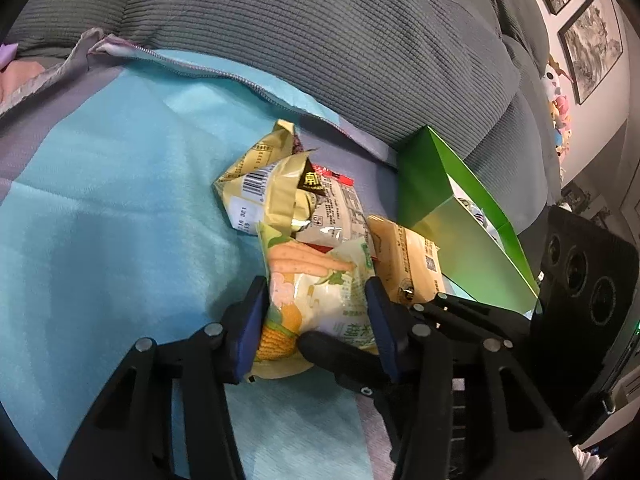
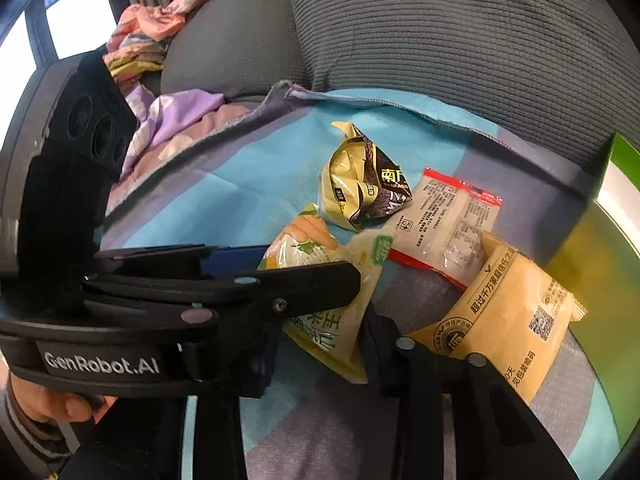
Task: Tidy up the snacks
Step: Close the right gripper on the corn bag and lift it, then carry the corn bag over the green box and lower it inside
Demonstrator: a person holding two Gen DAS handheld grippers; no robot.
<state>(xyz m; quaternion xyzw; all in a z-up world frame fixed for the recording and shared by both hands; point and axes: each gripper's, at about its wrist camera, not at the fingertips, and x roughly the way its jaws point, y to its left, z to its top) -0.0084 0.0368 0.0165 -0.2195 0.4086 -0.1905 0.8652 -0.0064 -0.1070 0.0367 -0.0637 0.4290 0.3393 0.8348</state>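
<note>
Four snack packets in a loose heap on a teal blanket (image 1: 100, 200), against a grey ribbed cushion (image 1: 320, 40).

Nearest the left wrist camera: a pale vegetable packet (image 1: 320, 284) printed with carrots and corn, clamped across its middle by the left gripper (image 1: 316, 312), blue pads (image 1: 252, 320) pressed to both sides and the wrapper bulging between them. Seen in the right wrist view as well, with the same packet (image 2: 340, 252) sticking out past the left gripper's black fingers, which cross the picture from the left.

Behind it, a crumpled gold-and-black packet (image 1: 272, 196) with a barcode showing. Under that one's edge, a clear packet with red ends (image 1: 340, 208). Just right of the held packet, touching it, a tan packet (image 1: 412, 264) lying flat with a QR code on its face. Beyond the tan one, an open green box (image 1: 440, 184), tilted toward the heap, resting against the cushion.

Right gripper (image 2: 320, 340) low over the blanket, with the bottom end of the vegetable packet between its fingers. One finger largely hidden behind the left gripper, so cannot tell whether pressed on the wrapper or merely standing either side of it.

Left hand (image 2: 52, 400) visible at the lower corner of the right wrist view, wrapped round the left gripper's handle
</note>
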